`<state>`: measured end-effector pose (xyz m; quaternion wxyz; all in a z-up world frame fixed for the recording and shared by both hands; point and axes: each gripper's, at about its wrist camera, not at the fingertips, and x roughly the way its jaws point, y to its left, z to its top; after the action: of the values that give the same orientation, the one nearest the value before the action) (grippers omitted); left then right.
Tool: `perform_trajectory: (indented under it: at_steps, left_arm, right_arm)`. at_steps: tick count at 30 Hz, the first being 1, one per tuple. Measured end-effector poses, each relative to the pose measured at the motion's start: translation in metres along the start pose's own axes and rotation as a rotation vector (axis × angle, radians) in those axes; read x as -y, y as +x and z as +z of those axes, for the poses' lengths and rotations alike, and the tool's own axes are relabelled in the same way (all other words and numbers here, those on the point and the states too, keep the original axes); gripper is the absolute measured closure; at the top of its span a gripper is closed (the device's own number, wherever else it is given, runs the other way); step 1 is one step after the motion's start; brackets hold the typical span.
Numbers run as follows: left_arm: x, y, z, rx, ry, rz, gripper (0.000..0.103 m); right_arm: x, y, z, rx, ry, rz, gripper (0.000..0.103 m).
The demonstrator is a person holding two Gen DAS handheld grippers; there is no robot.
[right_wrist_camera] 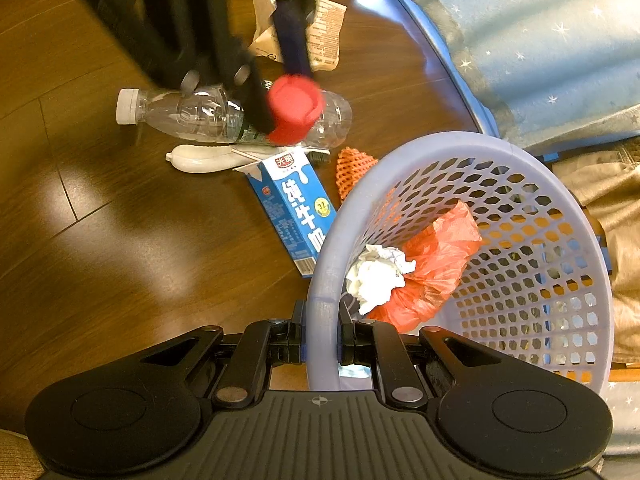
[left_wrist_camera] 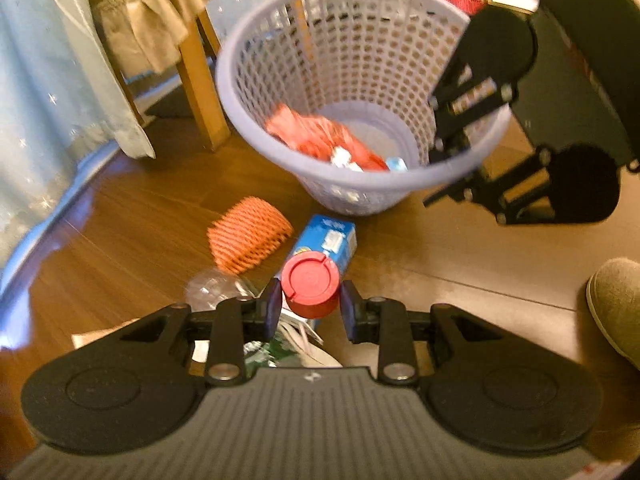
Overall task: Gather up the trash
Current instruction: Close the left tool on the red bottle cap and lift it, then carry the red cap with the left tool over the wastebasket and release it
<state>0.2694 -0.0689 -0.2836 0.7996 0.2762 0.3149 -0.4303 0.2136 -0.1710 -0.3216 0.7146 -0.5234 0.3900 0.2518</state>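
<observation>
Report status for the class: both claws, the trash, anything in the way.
Left claw shut on red cap. Right claw clamped on basket rim. Milk carton, bottle, orange net on floor. Path clear.

Floor's a dark brown wood laminate (right_wrist_camera: pixel 100 220), long planks with visible seams, pretty glossy, with a soft patch of light glare bouncing off it in the right wrist view. The whole place has a warm, yellowish indoor tint. Along one side there's a pale blue fabric with little white stars (right_wrist_camera: pixel 540 40) draping down to the floor, edge catching a bluish shine. Behind that in the left wrist view, a wooden furniture leg (left_wrist_camera: pixel 200 80) stands on the planks, with tan cloth (left_wrist_camera: pixel 132 20) hanging over it and a lighter cream drape (left_wrist_camera: pixel 100 80) beside it. The far background is blurry, can't make out walls or windows.
</observation>
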Motion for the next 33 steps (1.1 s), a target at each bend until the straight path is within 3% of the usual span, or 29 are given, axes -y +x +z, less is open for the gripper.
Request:
perform_trajectory:
  at_steps: [12, 24, 33]
  left_arm:
    - [-0.012, -0.041, 0.043, 0.116, 0.032, 0.023, 0.077]
    - [0.0, -0.026, 0.09, 0.194, 0.082, -0.032, 0.077]
    - [0.003, -0.017, 0.106, 0.215, 0.084, -0.05, 0.077]
  right_arm:
    - [0.0, 0.0, -0.001, 0.001, -0.002, 0.0, 0.094]
    - [0.0, 0.001, -0.001, 0.004, -0.002, 0.0, 0.094]
    - [-0.005, -0.003, -0.004, 0.007, 0.001, -0.002, 0.094]
